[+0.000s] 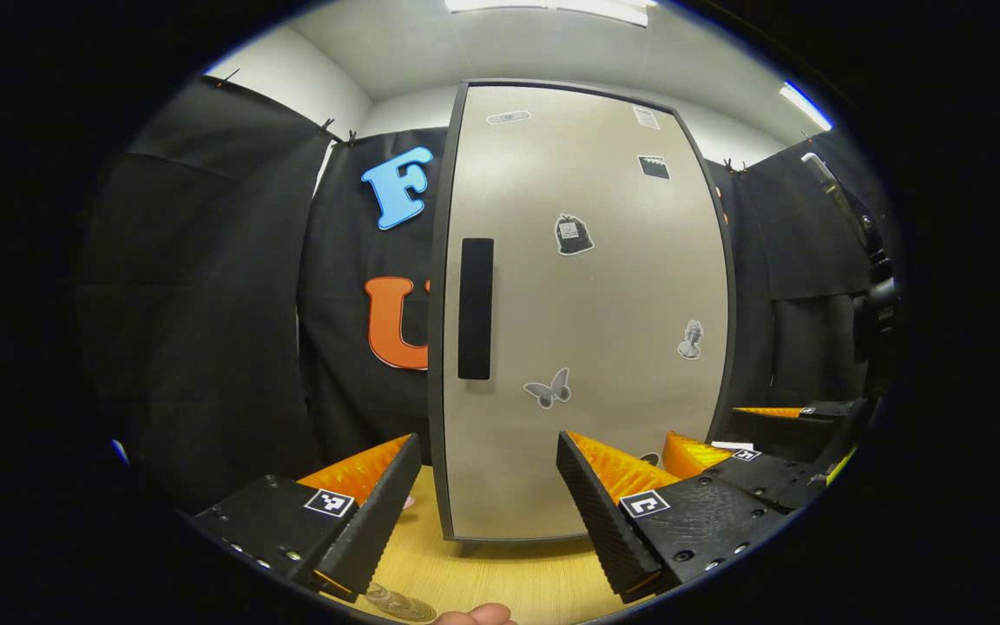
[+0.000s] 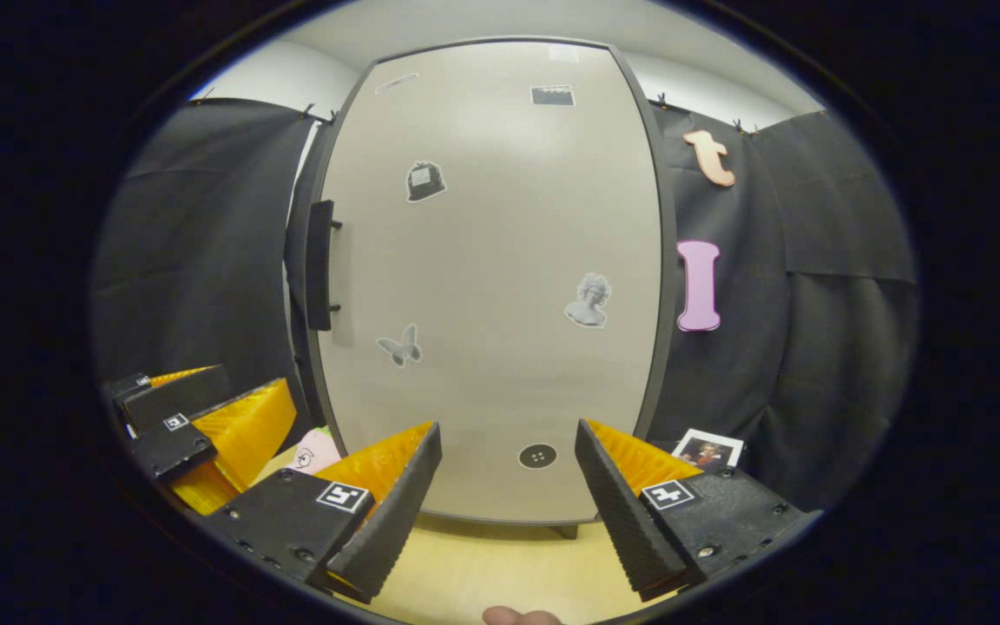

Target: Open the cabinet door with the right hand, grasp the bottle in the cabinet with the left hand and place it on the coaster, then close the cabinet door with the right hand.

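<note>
The cabinet door (image 2: pixel 491 286) stands closed on the tabletop (image 2: pixel 483 564), its handle (image 2: pixel 319 265) at the left edge. Both the left hand-held gripper (image 1: pixel 487 503) and right hand-held gripper (image 2: pixel 509 499) gape wide, empty, short of the door.

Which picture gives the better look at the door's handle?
The left gripper view: the handle faces the camera as a full dark bar on the cabinet door. The right gripper view shows it edge-on, standing off the door.
</note>
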Available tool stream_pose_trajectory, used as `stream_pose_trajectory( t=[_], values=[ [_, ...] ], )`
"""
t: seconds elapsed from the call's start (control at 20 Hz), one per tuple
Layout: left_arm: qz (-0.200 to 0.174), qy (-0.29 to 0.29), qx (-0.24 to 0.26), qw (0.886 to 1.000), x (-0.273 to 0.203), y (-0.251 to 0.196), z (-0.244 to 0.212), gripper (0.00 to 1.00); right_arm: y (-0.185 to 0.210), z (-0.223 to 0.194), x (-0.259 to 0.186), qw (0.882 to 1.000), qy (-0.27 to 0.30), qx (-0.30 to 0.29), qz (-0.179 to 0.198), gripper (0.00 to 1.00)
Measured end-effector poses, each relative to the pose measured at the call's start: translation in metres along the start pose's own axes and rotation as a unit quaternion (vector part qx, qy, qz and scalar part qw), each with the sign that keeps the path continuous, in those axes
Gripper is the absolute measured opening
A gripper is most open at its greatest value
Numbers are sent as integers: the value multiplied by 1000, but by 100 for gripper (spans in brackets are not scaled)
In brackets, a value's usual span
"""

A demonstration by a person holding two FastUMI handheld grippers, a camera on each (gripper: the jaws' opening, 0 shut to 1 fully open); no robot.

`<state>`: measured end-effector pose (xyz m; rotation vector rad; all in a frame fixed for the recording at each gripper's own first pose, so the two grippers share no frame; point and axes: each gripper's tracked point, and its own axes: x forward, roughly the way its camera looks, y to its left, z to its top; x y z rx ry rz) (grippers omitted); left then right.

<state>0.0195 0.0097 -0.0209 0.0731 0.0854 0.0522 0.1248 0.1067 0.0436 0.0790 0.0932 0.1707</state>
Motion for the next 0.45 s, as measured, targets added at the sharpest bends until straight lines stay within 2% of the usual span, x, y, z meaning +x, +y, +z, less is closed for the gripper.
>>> stream_pose_trajectory(
  t=[0.05,0.1,0.15,0.45],
  values=[
    [0,1,2,1000,0,0,-1,95,-1,0,-1,1000,-1,2,-3,99],
    [0,2,3,1000,1,0,-1,95,-4,-1,-2,1000,-1,5,-6,96],
    [-1,2,1,1000,2,0,-2,95,-7,-2,-2,1000,-1,7,-9,99],
    [-5,5,1,1000,12,-1,1,95,-14,-4,3,1000,5,15,-17,99]
  ],
)
